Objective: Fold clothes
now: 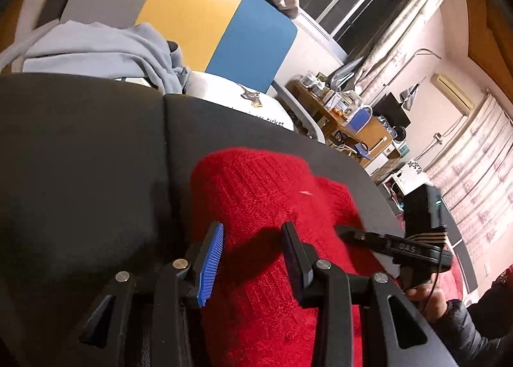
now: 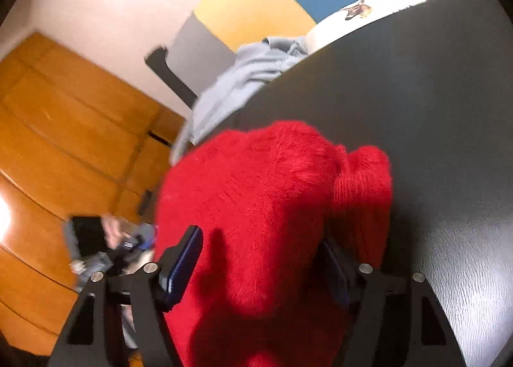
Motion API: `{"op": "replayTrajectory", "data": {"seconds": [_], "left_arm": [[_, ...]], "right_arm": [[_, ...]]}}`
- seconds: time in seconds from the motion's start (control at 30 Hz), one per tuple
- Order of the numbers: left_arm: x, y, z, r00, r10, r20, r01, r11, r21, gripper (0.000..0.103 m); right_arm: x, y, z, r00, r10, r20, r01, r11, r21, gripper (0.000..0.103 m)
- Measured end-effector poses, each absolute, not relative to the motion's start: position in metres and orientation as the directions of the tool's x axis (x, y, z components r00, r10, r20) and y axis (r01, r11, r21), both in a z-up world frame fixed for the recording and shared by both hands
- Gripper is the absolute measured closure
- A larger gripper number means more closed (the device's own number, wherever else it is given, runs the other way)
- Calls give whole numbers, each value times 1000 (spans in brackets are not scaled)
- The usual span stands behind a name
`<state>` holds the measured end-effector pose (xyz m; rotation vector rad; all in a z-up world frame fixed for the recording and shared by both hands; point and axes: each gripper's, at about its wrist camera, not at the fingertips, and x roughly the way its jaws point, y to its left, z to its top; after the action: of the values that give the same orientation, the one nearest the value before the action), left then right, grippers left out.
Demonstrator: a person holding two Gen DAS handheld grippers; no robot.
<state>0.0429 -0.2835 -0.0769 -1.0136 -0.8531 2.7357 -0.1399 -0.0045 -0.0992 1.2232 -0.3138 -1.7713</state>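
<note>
Both tools sit low over the red sweater (image 1: 263, 206), which lies bunched on the dark table (image 1: 80, 149). On my left tool (image 1: 253, 258) the two fingers stand apart, with red knit showing in the gap between them; nothing is pinched there. My right tool (image 2: 263, 264) also has its fingers spread, but the fuzzy fabric fills the whole space between them, and I cannot tell whether it is only resting over the cloth or starting to bite. From the left wrist view, the right tool's body shows at about 3 o'clock, just beside the sweater's edge.

The sweater looks like a rolled or half-folded lump, with a ribbed cuff or hem (image 2: 362, 181) sticking out at 2 o'clock in the right wrist view. A grey garment (image 1: 96, 49) and a white printed one (image 1: 243, 101) wait at the far side, around 11 and 12 o'clock.

My judgement: this knit is thick and springy, so I should take a deep bite on a single edge with each tool, not on the heaped middle. Lifting both sides together and evenly would keep the fold square, and I would press it flat afterwards, since it will likely spring open.
</note>
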Motion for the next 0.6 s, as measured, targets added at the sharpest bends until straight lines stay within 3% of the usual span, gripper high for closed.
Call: {"op": "replayTrajectory", "data": {"seconds": [0.03, 0.2, 0.3, 0.43, 0.53, 0.6], "left_arm": [[45, -283, -73, -780, 277, -562, 91, -837, -540, 67], [56, -270, -50, -825, 310, -473, -12, -846, -533, 65], [47, -253, -49, -814, 319, -486, -42, -866, -499, 65], [28, -232, -56, -791, 340, -509, -65, -874, -482, 65], [7, -209, -58, -773, 367, -518, -105, -879, -465, 65], [-8, -194, -65, -745, 391, -541, -142, -885, -443, 64]], "right_arm": [[-135, -10, -94, -115, -758, -643, 571, -580, 582, 90], [-87, -13, -23, -331, -700, -633, 734, -613, 294, 92], [-76, 1, -20, -432, -631, -645, 713, -676, 184, 92], [-96, 21, -89, -367, -565, -739, 599, -751, 277, 92], [-112, 50, -113, -313, -702, -639, 488, -697, 526, 91], [-117, 57, -118, -300, -737, -606, 467, -667, 580, 92]]}}
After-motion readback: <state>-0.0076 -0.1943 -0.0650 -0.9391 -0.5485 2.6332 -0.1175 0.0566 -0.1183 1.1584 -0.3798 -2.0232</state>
